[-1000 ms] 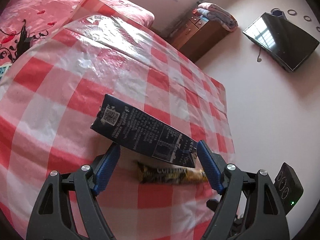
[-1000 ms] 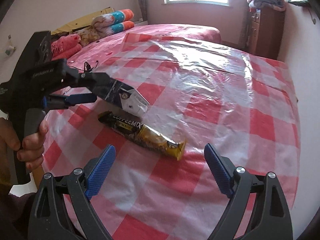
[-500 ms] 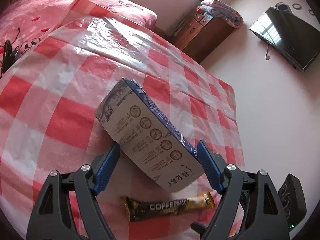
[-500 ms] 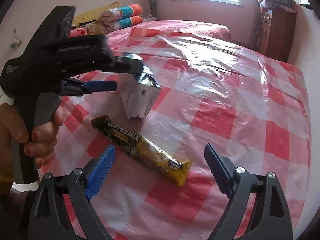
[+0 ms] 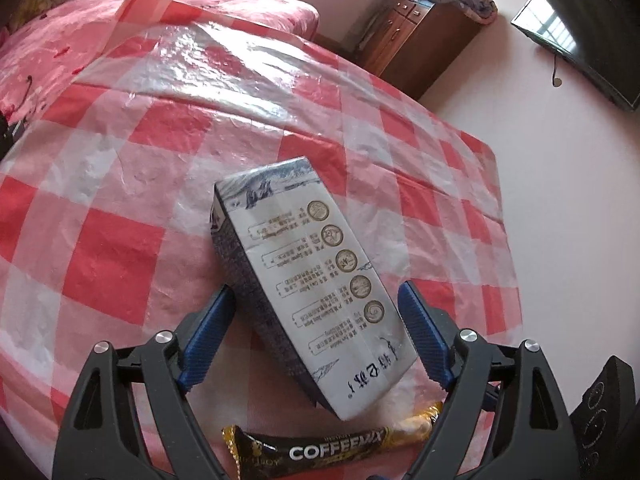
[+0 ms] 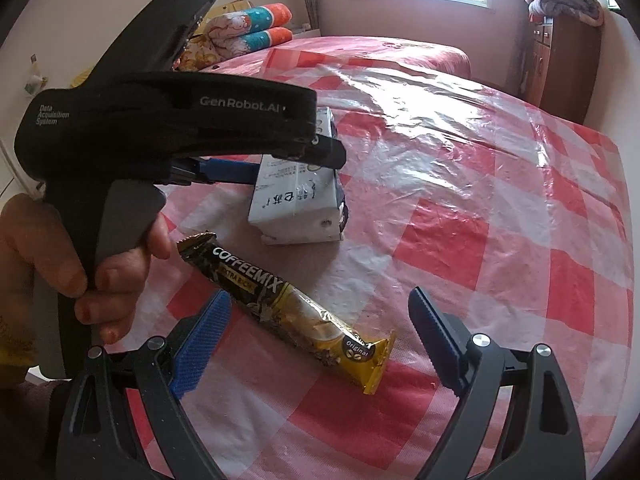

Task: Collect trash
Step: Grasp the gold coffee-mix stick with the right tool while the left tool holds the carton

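A grey and dark blue drink carton (image 5: 316, 288) lies on the red-checked cloth between the fingers of my left gripper (image 5: 316, 334). The jaws stand wide and I see a gap on each side of the carton. In the right wrist view the carton (image 6: 296, 212) rests on the cloth under the left gripper (image 6: 276, 164). A black and gold COFFEEMIX sachet (image 6: 288, 300) lies flat just in front of my open, empty right gripper (image 6: 320, 340). The sachet also shows in the left wrist view (image 5: 332, 450), near the bottom edge.
The plastic-covered checked cloth (image 5: 168, 128) covers a bed. A wooden dresser (image 5: 416, 48) with folded blankets stands beyond it. A wall TV (image 5: 580, 36) hangs at right. Pillows (image 6: 248, 32) lie at the far left. The bed's right edge (image 5: 508, 240) drops off near the wall.
The carton has turned from its dark printed side to its pale side and come down onto the cloth. The left gripper has swung over it. The right gripper moved closer to the sachet.
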Available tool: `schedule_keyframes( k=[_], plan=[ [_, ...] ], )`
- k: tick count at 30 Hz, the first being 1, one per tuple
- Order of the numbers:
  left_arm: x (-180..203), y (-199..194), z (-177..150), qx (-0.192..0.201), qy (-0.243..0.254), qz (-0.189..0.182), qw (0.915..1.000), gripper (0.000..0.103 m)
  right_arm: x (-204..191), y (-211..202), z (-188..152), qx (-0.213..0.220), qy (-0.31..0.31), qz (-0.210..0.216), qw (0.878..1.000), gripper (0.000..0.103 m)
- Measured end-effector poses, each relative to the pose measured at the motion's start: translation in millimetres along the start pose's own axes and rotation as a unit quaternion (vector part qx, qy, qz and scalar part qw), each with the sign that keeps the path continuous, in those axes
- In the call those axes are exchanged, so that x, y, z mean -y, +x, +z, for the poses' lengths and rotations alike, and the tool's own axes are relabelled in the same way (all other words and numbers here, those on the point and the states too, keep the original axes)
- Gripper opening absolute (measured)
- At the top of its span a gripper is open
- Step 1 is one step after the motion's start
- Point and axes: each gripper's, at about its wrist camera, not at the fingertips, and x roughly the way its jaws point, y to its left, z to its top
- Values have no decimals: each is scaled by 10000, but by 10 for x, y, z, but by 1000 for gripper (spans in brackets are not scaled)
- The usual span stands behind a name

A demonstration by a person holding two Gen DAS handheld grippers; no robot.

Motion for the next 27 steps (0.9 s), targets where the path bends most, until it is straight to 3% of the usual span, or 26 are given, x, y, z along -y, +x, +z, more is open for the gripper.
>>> schedule_keyframes(
  k=[9,22,27],
  plan=[
    [149,104,61,48,360,492,9981,81,-32,112,17,-119,-126,54,9998,89],
    [130,21,15,217,640,561,9961,76,-263,214,-25,-225,-642,-304,9972,89],
    [83,-89,-46,337,745,634,9946,72,-329,173,-75,-173,-778,-471,9957,71]
  ],
)
